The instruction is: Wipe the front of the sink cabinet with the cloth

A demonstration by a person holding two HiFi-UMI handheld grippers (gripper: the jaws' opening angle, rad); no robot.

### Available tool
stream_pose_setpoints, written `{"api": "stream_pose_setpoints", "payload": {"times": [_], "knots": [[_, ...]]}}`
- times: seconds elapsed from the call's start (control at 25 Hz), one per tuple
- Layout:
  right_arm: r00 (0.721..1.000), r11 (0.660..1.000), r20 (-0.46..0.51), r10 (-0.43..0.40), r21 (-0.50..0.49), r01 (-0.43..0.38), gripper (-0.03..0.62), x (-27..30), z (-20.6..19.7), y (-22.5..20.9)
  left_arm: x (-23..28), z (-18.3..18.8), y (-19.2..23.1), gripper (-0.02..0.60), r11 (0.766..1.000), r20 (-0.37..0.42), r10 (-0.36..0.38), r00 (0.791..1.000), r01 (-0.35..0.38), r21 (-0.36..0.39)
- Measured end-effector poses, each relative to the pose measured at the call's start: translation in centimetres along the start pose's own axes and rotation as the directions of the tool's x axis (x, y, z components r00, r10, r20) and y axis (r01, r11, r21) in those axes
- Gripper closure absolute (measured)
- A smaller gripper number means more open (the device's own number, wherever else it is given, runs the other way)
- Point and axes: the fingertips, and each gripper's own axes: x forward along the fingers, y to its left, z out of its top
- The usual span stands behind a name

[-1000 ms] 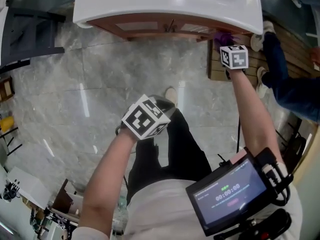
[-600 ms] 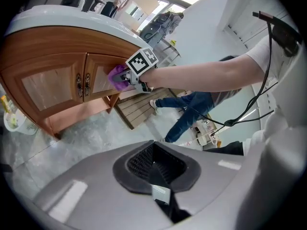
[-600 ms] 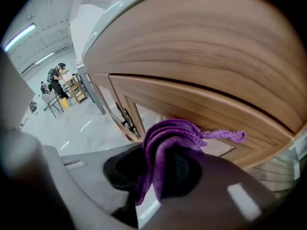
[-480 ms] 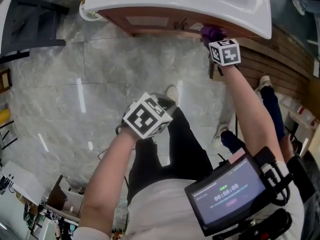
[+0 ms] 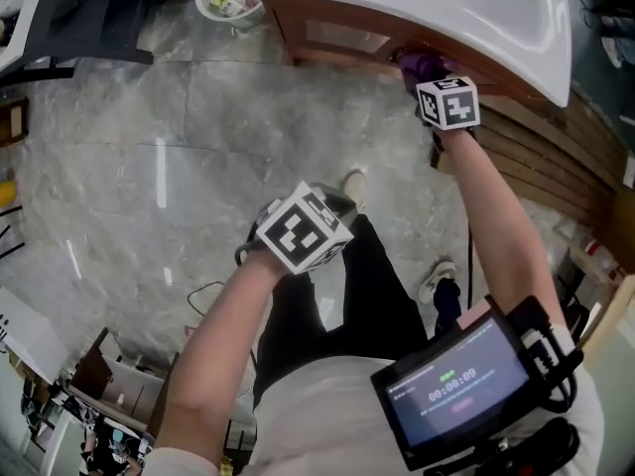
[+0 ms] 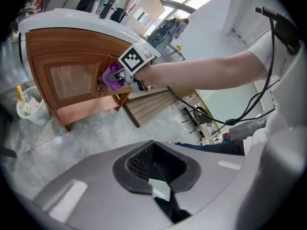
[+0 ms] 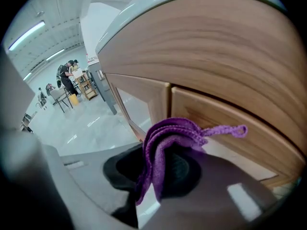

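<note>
The sink cabinet (image 5: 342, 36) has a wooden front under a white basin top (image 5: 476, 3). My right gripper (image 5: 425, 72) is shut on a folded purple cloth (image 5: 422, 64) and holds it against the cabinet front just below the basin's rim. Seen close in the right gripper view, the cloth (image 7: 168, 138) bulges out of my right gripper (image 7: 158, 171), next to a door seam of the cabinet (image 7: 230, 80). My left gripper (image 6: 156, 169) is shut on nothing and hangs at mid-height over the floor. Its marker cube (image 5: 303, 228) hides its jaws in the head view.
A small white basket (image 5: 228, 3) with bottles stands on the marble floor by the cabinet's left corner. A slatted wooden platform (image 5: 556, 167) lies to the cabinet's right. Someone's shoe (image 5: 437, 276) is near my right arm. People stand far off (image 7: 64, 78).
The head view has swung, bringing the white basket in at the upper left. My right gripper stays on the cabinet front with the cloth, shifted a little left. The left gripper barely moved.
</note>
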Motion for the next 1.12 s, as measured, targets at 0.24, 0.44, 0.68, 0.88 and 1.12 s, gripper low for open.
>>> {"api": "stream_pose_setpoints", "payload": {"times": [0.24, 0.44, 0.68, 0.88, 1.12], "knots": [[0.999, 0.998, -0.019, 0.03, -0.055, -0.031, 0.507, 2.5, 3.1, 4.7, -2.6, -2.1, 0.8, 0.576, 0.999, 0.037, 0.024, 0.999, -0.023, -0.037], [0.999, 0.993, -0.028, 0.046, -0.108, -0.049, 0.507, 5.9, 6.3, 9.6, -4.6, -4.7, 2.2, 0.575, 0.997, 0.06, 0.038, 0.997, -0.034, -0.064], [0.995, 0.977, -0.034, 0.098, -0.185, -0.102, 0.507, 9.9, 10.2, 15.2, -6.2, -7.3, 3.9, 0.575, 0.992, 0.071, 0.097, 0.993, -0.09, -0.091], [0.991, 0.953, -0.05, 0.126, -0.27, -0.135, 0.507, 12.1, 12.6, 19.5, -7.6, -9.4, 4.6, 0.575, 0.988, 0.086, 0.111, 0.99, -0.101, -0.117], [0.985, 0.93, -0.045, 0.168, -0.325, -0.174, 0.507, 13.3, 14.1, 23.4, -8.5, -11.5, 4.3, 0.575, 0.986, 0.088, 0.101, 0.991, -0.088, -0.143]]}}
